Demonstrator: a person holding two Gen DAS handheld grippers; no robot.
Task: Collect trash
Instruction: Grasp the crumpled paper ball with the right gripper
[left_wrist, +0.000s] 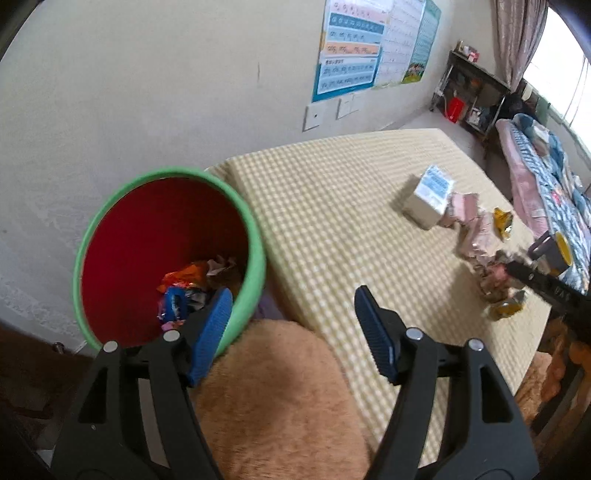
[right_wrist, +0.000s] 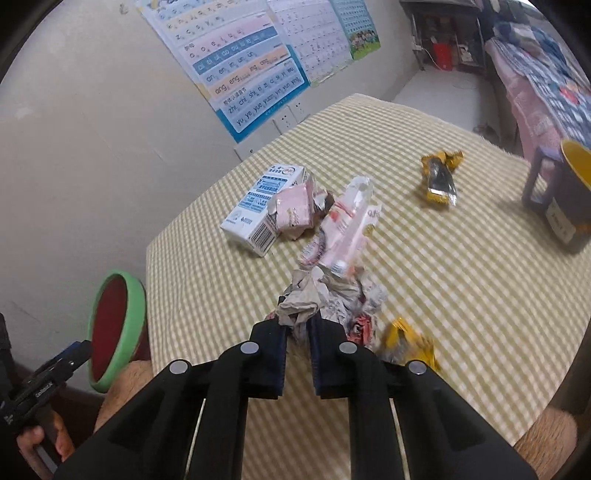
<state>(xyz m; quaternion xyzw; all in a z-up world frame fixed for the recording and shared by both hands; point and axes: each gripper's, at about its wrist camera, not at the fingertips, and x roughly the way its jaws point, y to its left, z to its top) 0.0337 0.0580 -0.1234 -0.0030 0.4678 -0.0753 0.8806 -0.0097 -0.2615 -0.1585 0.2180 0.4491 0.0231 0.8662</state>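
- Right gripper (right_wrist: 297, 334): jaws pressed together on a crumpled grey paper wad (right_wrist: 317, 299), pinching its near edge; the wad rests on the checked tablecloth (right_wrist: 461, 295) at the centre of the right wrist view.
- Left gripper (left_wrist: 291, 317): jaws spread, nothing between the blue pads (left_wrist: 212, 332); it hangs at 5 o'clock of the bin's mouth, off the table edge, above the person's leg (left_wrist: 280, 398).
- Trash bin (left_wrist: 170, 258): green rim, red inner wall, standing beside the table's left edge; crumpled orange, blue and white wrappers (left_wrist: 184, 291) lie at its bottom.
- Remaining trash on the cloth, right wrist view, taken from the held wad: a clear pink-printed wrapper (right_wrist: 347, 225) touching it at 12 o'clock; a white-and-blue carton (right_wrist: 262, 210) lying on its side at 11 o'clock, with a crushed pink packet (right_wrist: 293, 210) against it; a yellow-and-black wrapper (right_wrist: 439, 177) well apart at 1 o'clock; a yellow foil wrapper (right_wrist: 406, 341) just beside it at 4 o'clock.
- Mug (right_wrist: 565, 195): dark outside, yellow inside, upright at the table's right edge.
- Wall: pinyin charts (right_wrist: 236, 62) above the sockets.
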